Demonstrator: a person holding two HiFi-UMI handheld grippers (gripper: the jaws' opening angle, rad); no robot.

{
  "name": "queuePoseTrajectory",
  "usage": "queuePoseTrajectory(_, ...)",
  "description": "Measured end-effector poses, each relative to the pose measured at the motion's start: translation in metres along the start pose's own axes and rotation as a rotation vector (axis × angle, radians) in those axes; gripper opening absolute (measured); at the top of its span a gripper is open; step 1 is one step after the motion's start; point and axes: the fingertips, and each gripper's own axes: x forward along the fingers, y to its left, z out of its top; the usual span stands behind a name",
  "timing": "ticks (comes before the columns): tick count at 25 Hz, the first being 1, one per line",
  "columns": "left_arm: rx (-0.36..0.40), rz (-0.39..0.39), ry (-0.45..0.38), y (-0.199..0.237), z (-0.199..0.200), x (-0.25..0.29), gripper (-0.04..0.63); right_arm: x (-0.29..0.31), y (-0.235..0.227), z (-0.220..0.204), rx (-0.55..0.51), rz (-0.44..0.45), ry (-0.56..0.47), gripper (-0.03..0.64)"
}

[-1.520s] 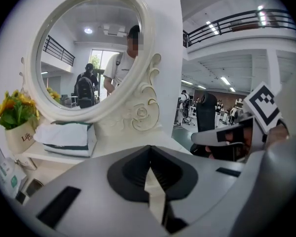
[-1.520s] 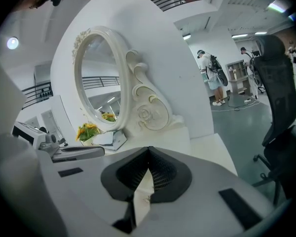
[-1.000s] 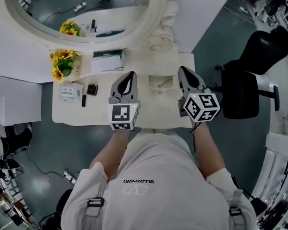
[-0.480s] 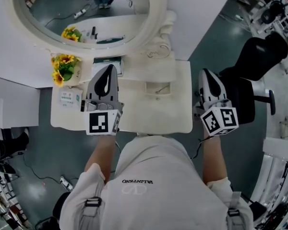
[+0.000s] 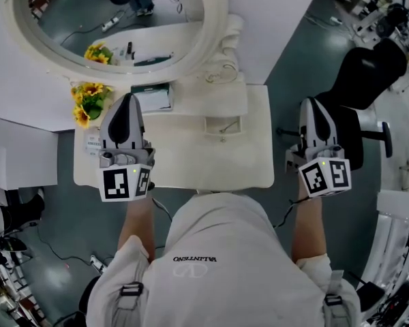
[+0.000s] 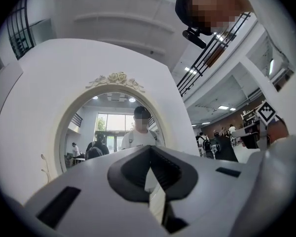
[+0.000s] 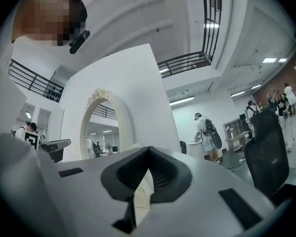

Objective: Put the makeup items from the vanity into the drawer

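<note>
The cream vanity (image 5: pixel 191 162) stands below me under its oval mirror (image 5: pixel 109 26). My left gripper (image 5: pixel 128 99) hangs shut and empty over the vanity's left end, pointing at the mirror (image 6: pixel 113 127). It covers most of the small makeup items there; only the edge of a white packet (image 5: pixel 91 142) shows. My right gripper (image 5: pixel 311 104) is shut and empty, held beyond the vanity's right edge. In the left gripper view the jaws (image 6: pixel 150 181) meet with nothing between them, and the same holds in the right gripper view (image 7: pixel 138 186). A small rectangular recess (image 5: pixel 221 125) lies mid-table.
Sunflowers (image 5: pixel 88 101) and a white box (image 5: pixel 152 97) stand at the back left of the top. A black office chair (image 5: pixel 365 73) sits right of the vanity, close to my right gripper. People stand in the room behind (image 7: pixel 207 132).
Both grippers have risen and spread apart. The left moved left over the makeup items, hiding the compact and lipstick. The right moved off the vanity's right edge toward the chair.
</note>
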Motion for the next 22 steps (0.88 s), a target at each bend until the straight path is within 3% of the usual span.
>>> queuePoseTrajectory(7, -0.019, -0.007, 0.020, -0.003, -0.009, -0.006, 0.003, -0.005, -0.004, 0.001, -0.043, -0.035, 0.017, 0.009)
queuePoseTrajectory(22, -0.027, -0.014, 0.028, 0.003, -0.012, -0.006, 0.003, -0.004, -0.003, 0.006, -0.010, -0.036, -0.001, 0.009)
